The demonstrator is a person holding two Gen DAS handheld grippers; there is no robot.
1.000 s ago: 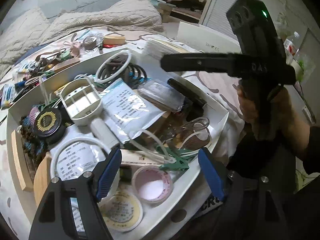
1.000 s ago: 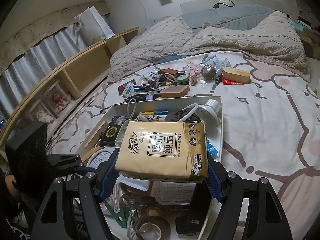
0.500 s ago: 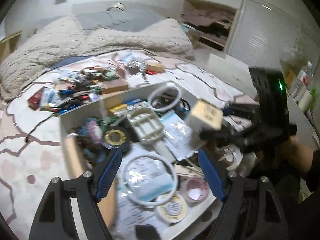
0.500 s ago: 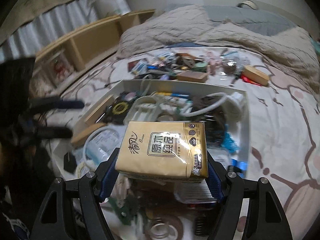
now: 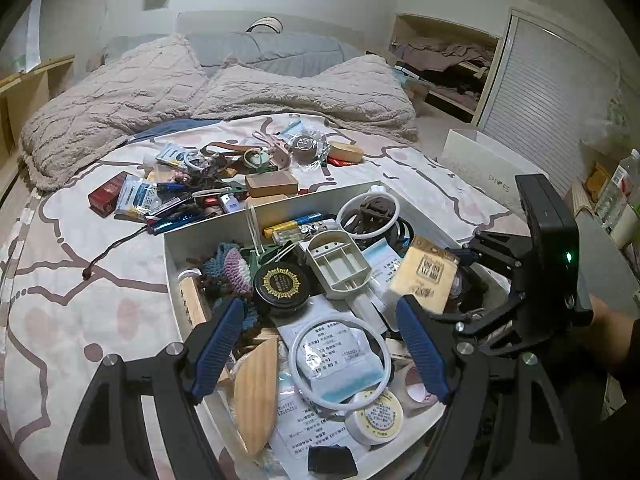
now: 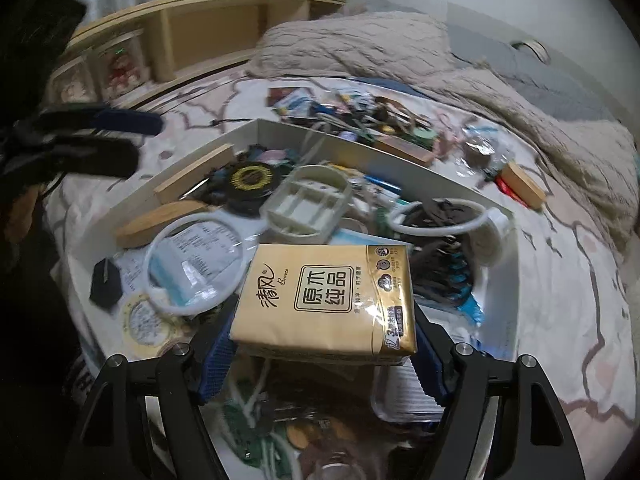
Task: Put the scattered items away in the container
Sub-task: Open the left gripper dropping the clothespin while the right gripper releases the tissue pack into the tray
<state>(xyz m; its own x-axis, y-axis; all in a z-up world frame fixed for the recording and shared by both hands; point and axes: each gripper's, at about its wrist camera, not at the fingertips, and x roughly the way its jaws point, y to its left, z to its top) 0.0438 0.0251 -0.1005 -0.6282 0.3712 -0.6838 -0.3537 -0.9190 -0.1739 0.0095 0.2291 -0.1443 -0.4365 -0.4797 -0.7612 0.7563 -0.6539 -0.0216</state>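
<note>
You are holding the tissue pack [image 6: 326,300] in the right tongs [image 6: 324,344], pads pressing on both of its long edges, and you are carrying it level above the near half of the white container [image 6: 280,130] on the bed [image 5: 80,272]. The left tongs [image 5: 320,344] are standing open and empty over the container's near-left corner. The container is already crowded; directly beneath the pack are lying a white ring [image 6: 196,264] and a cream slotted holder [image 6: 308,200]. Lower the pack until it is resting flat on the pile before you part the tongs, so that it is not sliding over the rim. More loose items [image 5: 208,188] are still waiting on the bed beyond the container's far wall.
</note>
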